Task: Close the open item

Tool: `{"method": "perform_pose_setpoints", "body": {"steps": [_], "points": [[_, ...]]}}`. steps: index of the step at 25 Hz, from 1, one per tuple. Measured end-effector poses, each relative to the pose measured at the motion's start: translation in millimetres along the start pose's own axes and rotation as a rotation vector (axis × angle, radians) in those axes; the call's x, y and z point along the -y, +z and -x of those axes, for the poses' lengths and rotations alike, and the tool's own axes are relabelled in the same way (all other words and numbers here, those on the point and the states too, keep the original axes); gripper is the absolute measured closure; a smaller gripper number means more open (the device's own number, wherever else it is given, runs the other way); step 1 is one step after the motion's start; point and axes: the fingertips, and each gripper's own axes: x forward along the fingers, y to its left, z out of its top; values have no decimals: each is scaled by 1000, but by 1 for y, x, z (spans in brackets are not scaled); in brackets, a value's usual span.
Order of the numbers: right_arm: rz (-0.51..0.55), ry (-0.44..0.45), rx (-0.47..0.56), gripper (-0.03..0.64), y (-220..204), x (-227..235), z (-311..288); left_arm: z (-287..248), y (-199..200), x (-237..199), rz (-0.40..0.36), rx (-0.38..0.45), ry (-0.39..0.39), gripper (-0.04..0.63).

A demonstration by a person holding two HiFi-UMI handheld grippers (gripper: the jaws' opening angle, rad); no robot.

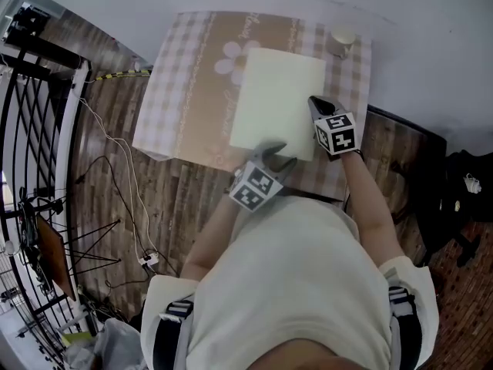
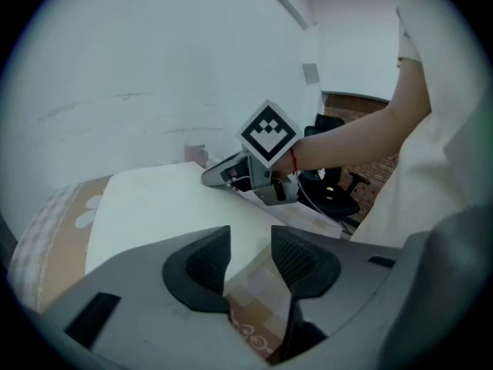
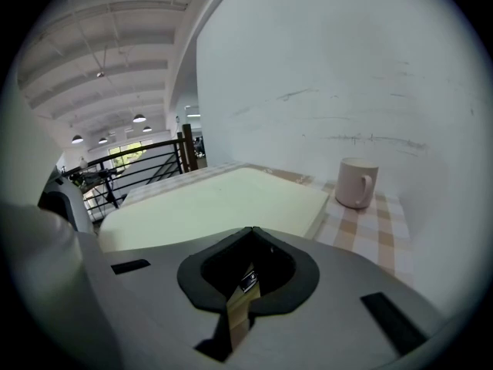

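**Q:** What is shown, largest first?

**A:** A checked tablecloth [image 1: 181, 91] covers the table. On it lies the pale book [image 1: 277, 99], cover down flat.

**Q:** And your tongs?

**A:** My left tongs [image 2: 250, 239], jaws apart, grip nothing at the book's near edge. My right tongs [image 3: 250, 231], jaws together and empty, are at its right edge. A mug [image 3: 357, 182] stands apart, by the far corner.
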Motion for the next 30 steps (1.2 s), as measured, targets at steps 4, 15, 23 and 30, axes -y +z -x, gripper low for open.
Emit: {"method": "perform_pose_setpoints", "body": {"steps": [4,15,23,30], "points": [[7,-25,7,617,0,0,1,20,7,1,178,101,-42,451],[135,-118,-71,617,2,-4,6,79,2,-23,292,210,74,541],[44,-111,15,617,7,-70,50,126,-23,-26,319,212,150,569],[-30,-68,121,617,11,-151,103,168,-51,-25,371,231,201,580]]}}
